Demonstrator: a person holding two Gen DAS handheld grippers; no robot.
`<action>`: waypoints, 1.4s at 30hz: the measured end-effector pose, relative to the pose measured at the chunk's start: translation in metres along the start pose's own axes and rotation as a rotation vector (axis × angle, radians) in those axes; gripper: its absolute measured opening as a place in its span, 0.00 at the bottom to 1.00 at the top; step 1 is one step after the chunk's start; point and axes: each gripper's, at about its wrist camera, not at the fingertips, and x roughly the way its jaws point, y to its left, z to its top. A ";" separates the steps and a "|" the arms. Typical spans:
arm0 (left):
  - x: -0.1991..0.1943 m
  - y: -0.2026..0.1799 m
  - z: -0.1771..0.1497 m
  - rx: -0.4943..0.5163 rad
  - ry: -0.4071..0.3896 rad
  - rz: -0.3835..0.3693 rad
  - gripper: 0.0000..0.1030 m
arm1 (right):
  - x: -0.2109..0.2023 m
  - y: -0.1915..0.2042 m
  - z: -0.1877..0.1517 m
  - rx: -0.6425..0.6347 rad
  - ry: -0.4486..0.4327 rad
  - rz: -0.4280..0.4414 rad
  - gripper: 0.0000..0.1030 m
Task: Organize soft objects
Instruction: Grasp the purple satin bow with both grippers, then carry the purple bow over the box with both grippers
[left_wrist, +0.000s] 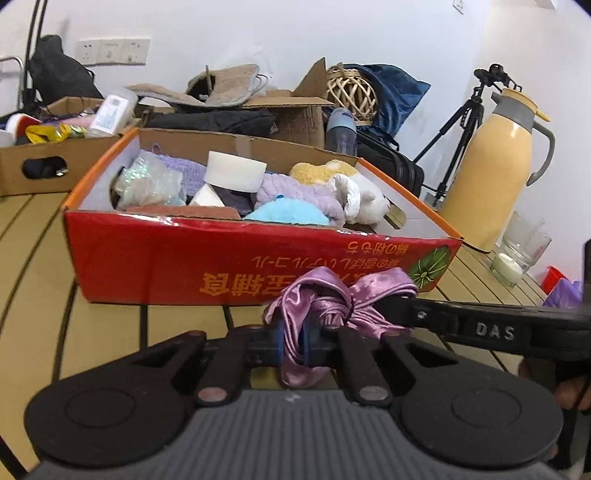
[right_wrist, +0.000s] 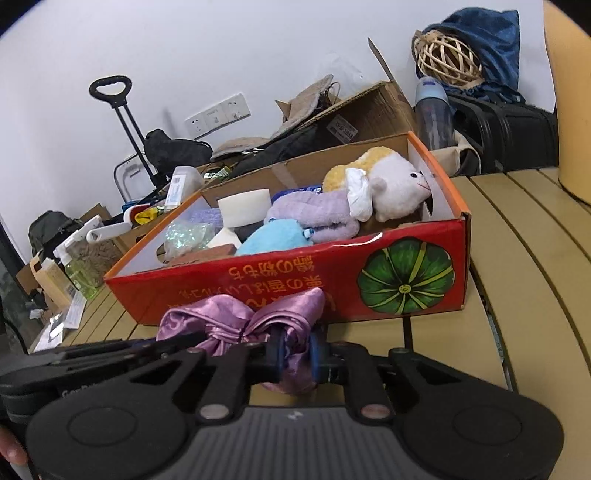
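Both my grippers, left gripper (left_wrist: 293, 345) and right gripper (right_wrist: 297, 356), pinch the purple satin cloth (left_wrist: 332, 299) at lower centre; red box (left_wrist: 166, 254) nearly full, cloth not yet in.

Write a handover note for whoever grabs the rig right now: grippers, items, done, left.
Left gripper: shut on the purple satin cloth.
Right gripper: shut on the same cloth from the other side.
Cloth is bunched between both, just in front of the red box on the slatted table, not in it.
Done: plush sheep, lilac towel, blue plush and sponges lie in the box.
Left: get the cloth into the box, release.
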 end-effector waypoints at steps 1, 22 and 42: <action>-0.008 -0.006 0.000 0.008 -0.014 0.007 0.09 | -0.006 0.004 -0.001 -0.013 -0.006 0.000 0.11; -0.259 -0.112 -0.099 0.063 -0.255 -0.034 0.09 | -0.270 0.083 -0.105 -0.163 -0.192 0.064 0.10; -0.100 -0.079 0.039 -0.012 -0.185 -0.126 0.09 | -0.183 0.027 0.026 -0.147 -0.205 0.032 0.10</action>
